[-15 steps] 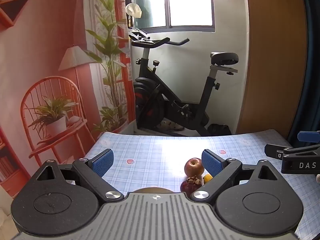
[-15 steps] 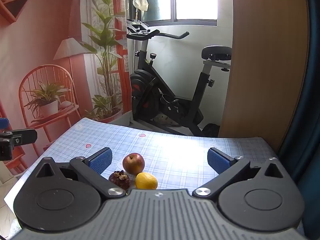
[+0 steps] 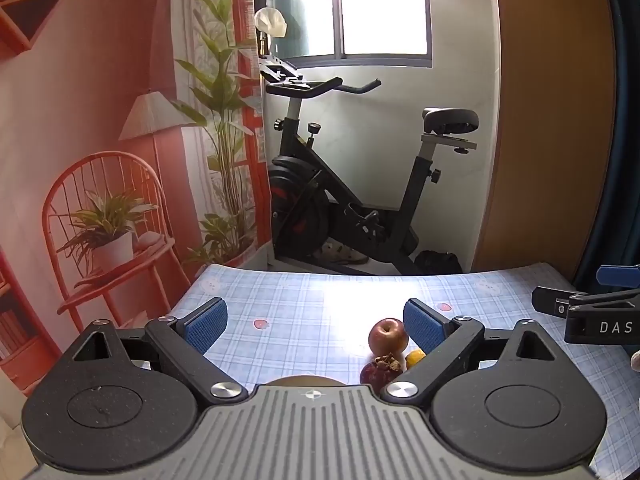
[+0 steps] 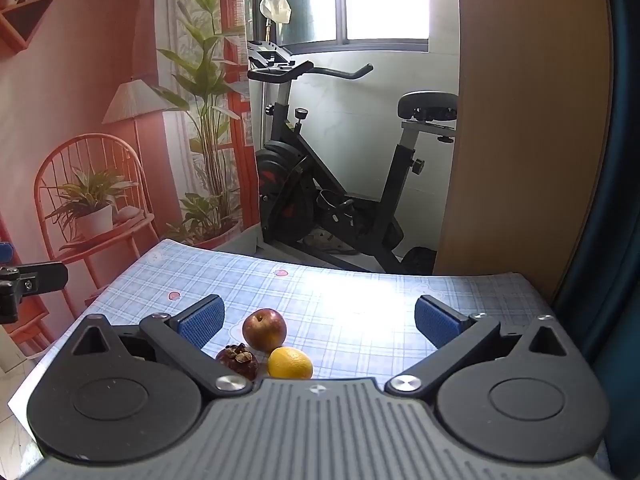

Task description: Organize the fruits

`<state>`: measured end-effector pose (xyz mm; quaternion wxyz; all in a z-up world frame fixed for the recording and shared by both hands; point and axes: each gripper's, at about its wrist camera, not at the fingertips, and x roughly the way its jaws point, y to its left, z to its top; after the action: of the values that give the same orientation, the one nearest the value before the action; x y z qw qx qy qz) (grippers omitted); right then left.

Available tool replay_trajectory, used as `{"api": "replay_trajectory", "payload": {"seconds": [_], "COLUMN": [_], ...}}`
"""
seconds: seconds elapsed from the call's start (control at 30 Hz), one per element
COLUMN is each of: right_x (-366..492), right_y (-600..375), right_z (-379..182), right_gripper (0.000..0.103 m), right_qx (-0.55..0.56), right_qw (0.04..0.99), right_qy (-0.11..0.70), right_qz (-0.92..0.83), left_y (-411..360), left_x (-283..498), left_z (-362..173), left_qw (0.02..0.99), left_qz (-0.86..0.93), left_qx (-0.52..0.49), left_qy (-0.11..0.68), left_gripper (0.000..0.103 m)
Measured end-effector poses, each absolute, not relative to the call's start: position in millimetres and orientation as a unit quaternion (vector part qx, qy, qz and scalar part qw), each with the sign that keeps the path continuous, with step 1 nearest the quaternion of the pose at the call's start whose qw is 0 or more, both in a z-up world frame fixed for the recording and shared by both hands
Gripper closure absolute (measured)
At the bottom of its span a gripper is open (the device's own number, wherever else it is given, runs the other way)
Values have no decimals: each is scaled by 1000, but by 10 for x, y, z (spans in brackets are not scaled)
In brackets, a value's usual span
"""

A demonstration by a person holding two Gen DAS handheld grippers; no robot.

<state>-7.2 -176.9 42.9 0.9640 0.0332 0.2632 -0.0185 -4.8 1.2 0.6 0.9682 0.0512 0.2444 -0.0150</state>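
Observation:
A red apple (image 4: 264,329), a yellow-orange citrus fruit (image 4: 289,363) and a dark purple mangosteen (image 4: 237,359) sit close together on the blue checked tablecloth (image 4: 360,304). In the left wrist view the apple (image 3: 388,336) and mangosteen (image 3: 380,370) show clearly, the citrus (image 3: 415,357) is mostly hidden behind the right finger. My left gripper (image 3: 316,322) is open and empty, above the table, fruits near its right finger. My right gripper (image 4: 318,320) is open and empty, fruits near its left finger.
A brown rounded rim (image 3: 300,381) peeks above the left gripper body. An exercise bike (image 3: 352,184) stands past the table's far edge. A wooden panel (image 4: 520,140) stands at the right. The right gripper's tip (image 3: 580,310) shows at the left view's right edge.

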Motion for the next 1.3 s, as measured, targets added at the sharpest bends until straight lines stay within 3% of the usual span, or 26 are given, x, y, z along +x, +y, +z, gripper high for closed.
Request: {"api": "replay_trajectory", "payload": {"seconds": [1.3], "right_x": [-112], "right_y": [-1750], "right_z": [498], "right_gripper": [0], "right_qx": [31], "right_qw": [967], "right_qy": [254], "right_qz": [-14], "left_y": [-17], "left_x": [-93], "left_z": [37], "left_qw": [971], "left_qz": [-10], "left_qx": [56], "left_qy": [233], "left_gripper": [7]}}
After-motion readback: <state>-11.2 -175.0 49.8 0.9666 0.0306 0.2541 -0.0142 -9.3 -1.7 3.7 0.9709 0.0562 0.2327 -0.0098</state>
